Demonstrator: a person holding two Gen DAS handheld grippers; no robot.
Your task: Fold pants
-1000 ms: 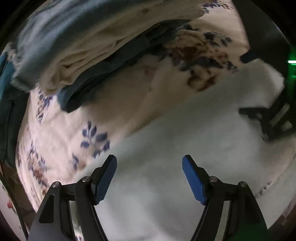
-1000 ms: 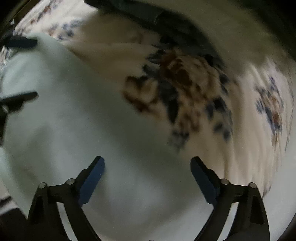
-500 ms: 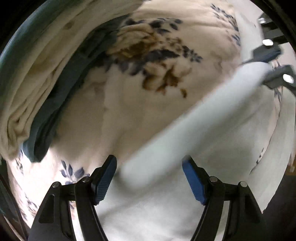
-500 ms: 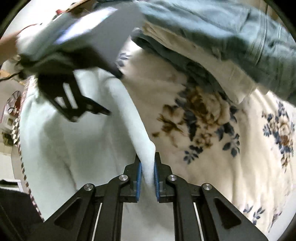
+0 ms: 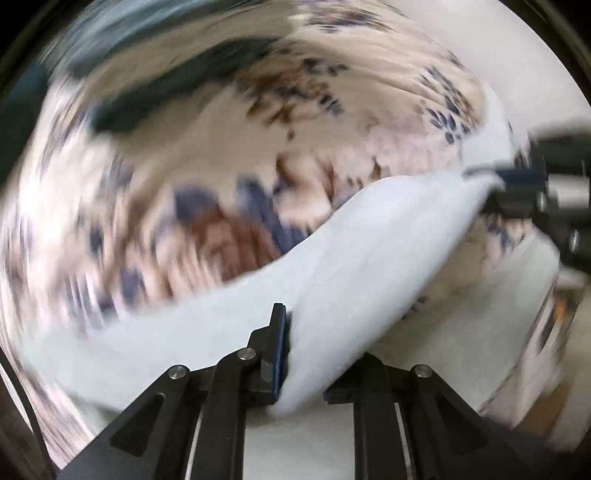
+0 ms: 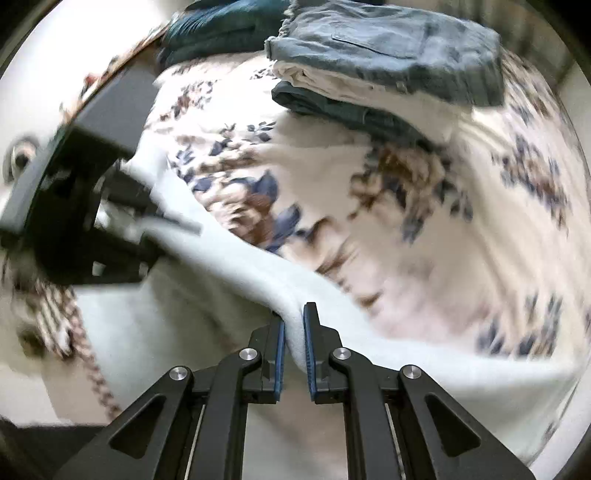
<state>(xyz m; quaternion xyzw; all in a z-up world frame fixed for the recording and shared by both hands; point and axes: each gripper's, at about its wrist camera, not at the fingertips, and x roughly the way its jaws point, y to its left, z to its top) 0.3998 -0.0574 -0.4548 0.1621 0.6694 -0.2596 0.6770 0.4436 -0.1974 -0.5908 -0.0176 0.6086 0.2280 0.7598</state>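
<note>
The white fleece pants (image 5: 369,258) stretch as a raised band between my two grippers above the floral blanket. In the left wrist view my left gripper (image 5: 303,354) has its jaws closing on a fold of the pants, with the blue pad pressed into the cloth. My right gripper (image 5: 517,184) grips the far end at the right. In the right wrist view my right gripper (image 6: 294,332) is shut on the edge of the pants (image 6: 240,258), and my left gripper (image 6: 155,221) holds them at the left. Both views are blurred by motion.
A cream blanket with blue and brown flowers (image 6: 406,221) covers the surface under the pants. A stack of folded clothes (image 6: 388,48), denim on top, lies at the back, with a dark teal garment (image 6: 221,29) beside it. A checked cloth (image 6: 55,306) shows at the left edge.
Both grippers were open over the flat pants a second ago. The right one shut on the edge first, then the left one. Both have lifted the cloth off the blanket.
</note>
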